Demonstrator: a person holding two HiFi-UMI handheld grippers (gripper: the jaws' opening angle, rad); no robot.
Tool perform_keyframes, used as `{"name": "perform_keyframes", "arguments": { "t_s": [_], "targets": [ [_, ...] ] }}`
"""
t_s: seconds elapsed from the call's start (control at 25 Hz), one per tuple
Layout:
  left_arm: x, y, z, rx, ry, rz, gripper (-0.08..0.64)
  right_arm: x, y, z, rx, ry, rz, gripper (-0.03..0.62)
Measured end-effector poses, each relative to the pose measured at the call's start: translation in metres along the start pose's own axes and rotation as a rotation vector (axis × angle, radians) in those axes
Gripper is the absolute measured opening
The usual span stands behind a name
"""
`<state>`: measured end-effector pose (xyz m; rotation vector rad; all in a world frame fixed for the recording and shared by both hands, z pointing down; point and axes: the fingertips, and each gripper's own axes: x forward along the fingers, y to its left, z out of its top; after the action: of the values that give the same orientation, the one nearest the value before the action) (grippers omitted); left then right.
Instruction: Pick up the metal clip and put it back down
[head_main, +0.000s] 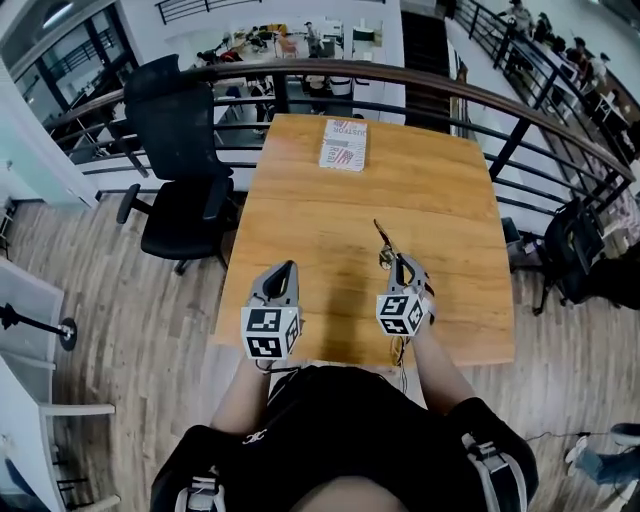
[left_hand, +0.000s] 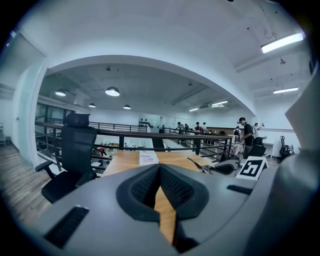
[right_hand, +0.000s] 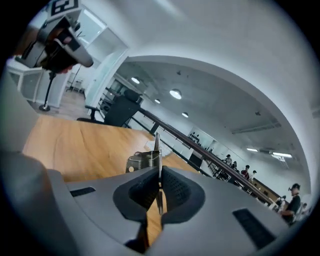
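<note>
The metal clip (head_main: 383, 246) is a thin silver piece with a spring. It sticks out ahead of my right gripper (head_main: 401, 263) over the wooden table (head_main: 300, 210). In the right gripper view its flat handle (right_hand: 157, 150) stands on edge between the dark pads, with the right gripper (right_hand: 159, 176) shut on it. I cannot tell whether the clip touches the table. My left gripper (head_main: 288, 268) hovers near the front edge, to the left of the right one. In the left gripper view the left gripper (left_hand: 160, 169) is shut with nothing held. The clip (left_hand: 201, 165) shows at the right there.
A printed leaflet (head_main: 344, 144) lies at the table's far end. A black office chair (head_main: 180, 150) stands left of the table. A curved railing (head_main: 420, 80) runs behind it, and a dark bag (head_main: 578, 250) sits at the right. People stand beyond the railing.
</note>
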<state>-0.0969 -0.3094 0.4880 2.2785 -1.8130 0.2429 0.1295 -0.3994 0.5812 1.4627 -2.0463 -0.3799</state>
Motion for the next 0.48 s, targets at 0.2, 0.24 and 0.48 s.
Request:
{"name": "perform_keyframes", "arguments": {
  "t_s": [0.2,0.24,0.48],
  "targets": [
    [-0.012,0.018,-0.006,-0.014,0.013,0.043,0.012,0.017,0.045,-0.037,-0.145,0.121,0.063,0.018],
    [-0.013,0.019,-0.007,-0.014,0.014,0.045,0.012,0.018,0.051,-0.046,-0.157,0.141,0.073,0.018],
    [-0.012,0.022,-0.011,-0.004,0.022,0.054,0.012,0.026,0.076,-0.095,-0.265,0.263,0.102,0.018]
  ]
}}
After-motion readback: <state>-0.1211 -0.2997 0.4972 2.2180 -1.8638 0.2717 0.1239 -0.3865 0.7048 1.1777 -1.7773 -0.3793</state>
